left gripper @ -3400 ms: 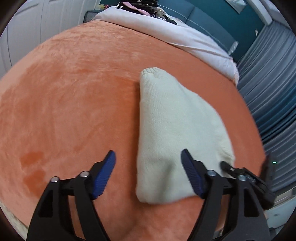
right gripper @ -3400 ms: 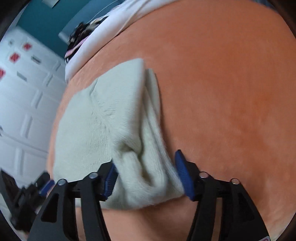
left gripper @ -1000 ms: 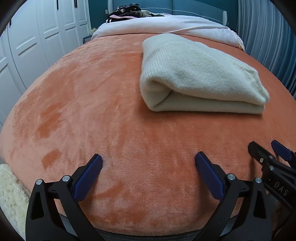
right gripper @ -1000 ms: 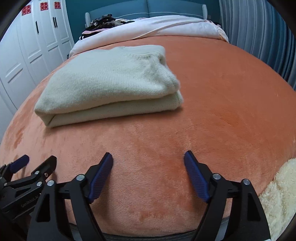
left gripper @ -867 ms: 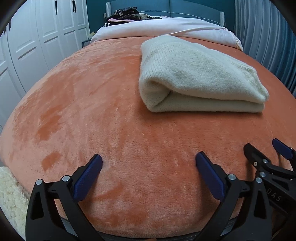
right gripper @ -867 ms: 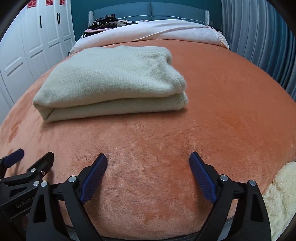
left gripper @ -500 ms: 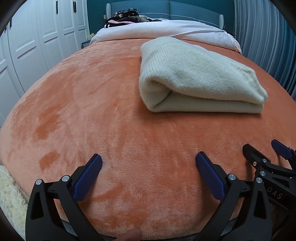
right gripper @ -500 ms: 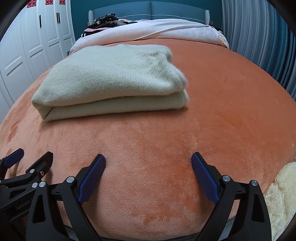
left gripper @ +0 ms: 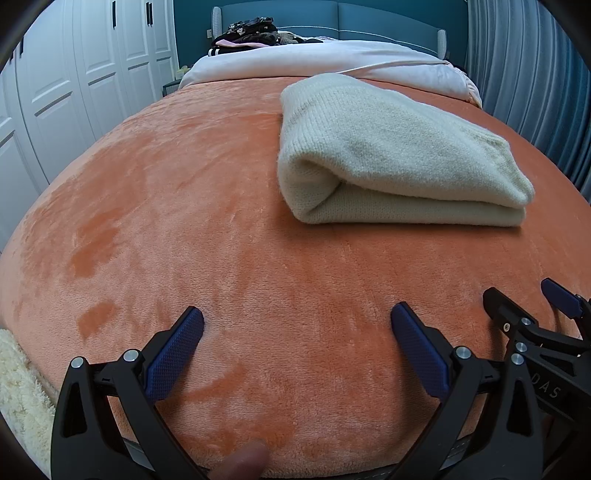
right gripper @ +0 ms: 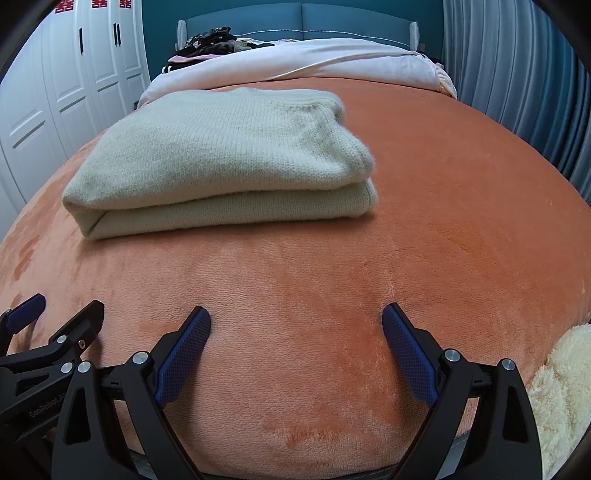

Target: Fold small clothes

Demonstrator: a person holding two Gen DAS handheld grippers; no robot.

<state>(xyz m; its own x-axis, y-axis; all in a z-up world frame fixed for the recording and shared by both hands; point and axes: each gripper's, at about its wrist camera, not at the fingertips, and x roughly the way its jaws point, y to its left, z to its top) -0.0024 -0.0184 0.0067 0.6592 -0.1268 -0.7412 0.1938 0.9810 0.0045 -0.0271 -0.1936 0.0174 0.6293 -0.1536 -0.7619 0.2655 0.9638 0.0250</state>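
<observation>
The cream sweater (left gripper: 391, 155) lies folded on the orange blanket (left gripper: 184, 221), apart from both grippers. The left gripper (left gripper: 295, 339) and right gripper (right gripper: 295, 336) hang spread and empty. A careless nudge could topple the loose top layer, undoing the fold

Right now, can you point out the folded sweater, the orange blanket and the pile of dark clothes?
folded sweater (right gripper: 221, 147), right wrist view, top layer.
orange blanket (left gripper: 184, 221), left wrist view, bare part.
pile of dark clothes (left gripper: 247, 31), left wrist view, middle.

One folded sweater (left gripper: 391, 155) lies ahead of two grippers, left (left gripper: 297, 341) and right (right gripper: 295, 338), on one blanket (left gripper: 184, 206).
</observation>
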